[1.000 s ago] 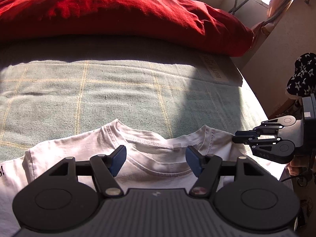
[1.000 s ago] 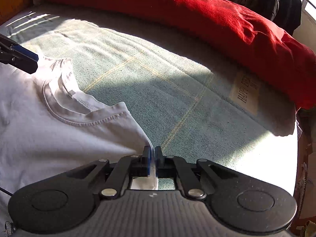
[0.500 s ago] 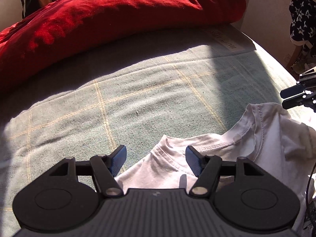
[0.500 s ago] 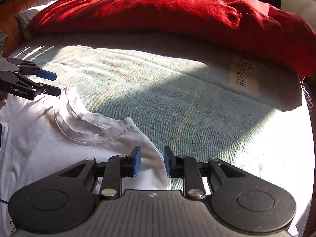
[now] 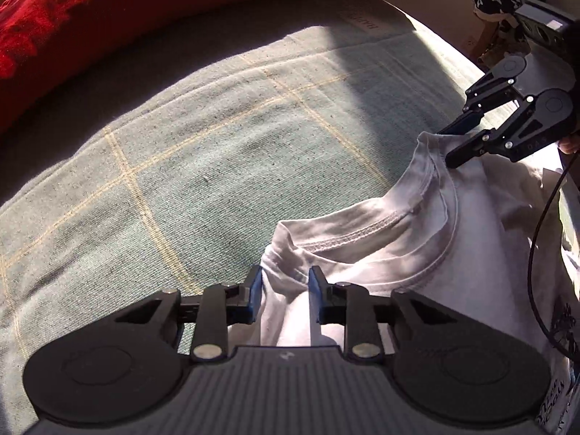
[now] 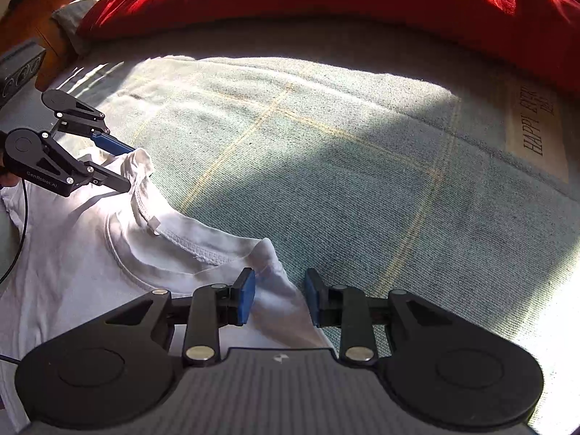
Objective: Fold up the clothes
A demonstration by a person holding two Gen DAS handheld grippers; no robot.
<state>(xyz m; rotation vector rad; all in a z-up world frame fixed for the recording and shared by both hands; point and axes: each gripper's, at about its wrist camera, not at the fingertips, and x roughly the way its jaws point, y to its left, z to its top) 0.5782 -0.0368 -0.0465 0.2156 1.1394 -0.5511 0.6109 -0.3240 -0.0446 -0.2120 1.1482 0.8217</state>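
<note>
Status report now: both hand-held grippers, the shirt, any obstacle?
Left hand-held gripper open, straddling shoulder fabric. Right hand-held gripper open at other shoulder. White cotton T-shirt flat on green checked bedcover, unfolded. Nothing in the way.

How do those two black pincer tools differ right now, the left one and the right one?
The left gripper straddles the white T-shirt's shoulder on one side of the neckline; the right gripper straddles the opposite shoulder. Under the left gripper the cloth looks bunched, under the right gripper it lies smoother. Both share blue pads and open jaws, with fabric between the fingers but not pinched, over the green checked blanket.
</note>
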